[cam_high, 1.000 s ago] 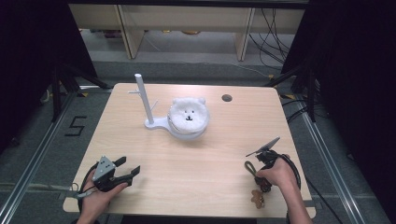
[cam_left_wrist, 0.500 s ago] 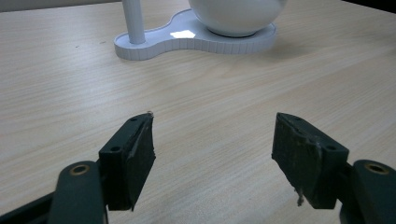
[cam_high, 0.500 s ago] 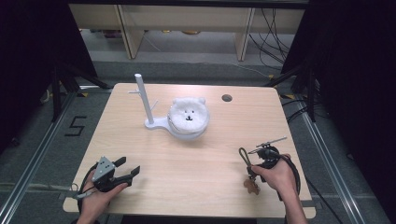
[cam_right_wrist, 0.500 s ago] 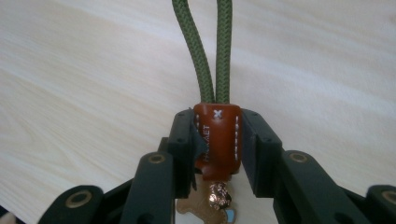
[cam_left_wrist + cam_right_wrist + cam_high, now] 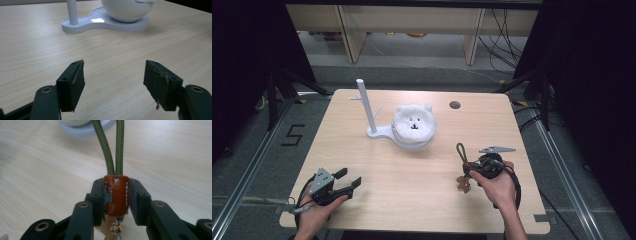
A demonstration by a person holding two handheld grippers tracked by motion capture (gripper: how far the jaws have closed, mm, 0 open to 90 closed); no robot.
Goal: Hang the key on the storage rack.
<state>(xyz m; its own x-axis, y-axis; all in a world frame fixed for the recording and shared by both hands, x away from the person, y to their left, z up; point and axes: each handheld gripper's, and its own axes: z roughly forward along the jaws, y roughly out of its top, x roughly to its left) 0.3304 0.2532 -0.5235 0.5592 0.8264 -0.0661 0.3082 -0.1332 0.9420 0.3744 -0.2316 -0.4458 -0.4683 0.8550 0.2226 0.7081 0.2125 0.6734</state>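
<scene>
My right gripper is shut on the brown leather tab of a keychain at the table's right front. The keychain's green cord loop points away from the jaws toward the white stand, and a small charm hangs below. The white stand has an upright post and carries a fluffy white bear-face ball at the table's middle back. My left gripper rests at the left front, open; its jaws have just been closing a little, with nothing between them.
A dark round hole sits in the tabletop behind the right hand. The stand's base lies well ahead of the left jaws. Black frame legs and cables stand beyond the table's sides.
The right hand has shifted left toward the table's middle and risen slightly, carrying the keychain. The left hand has stayed in place.
</scene>
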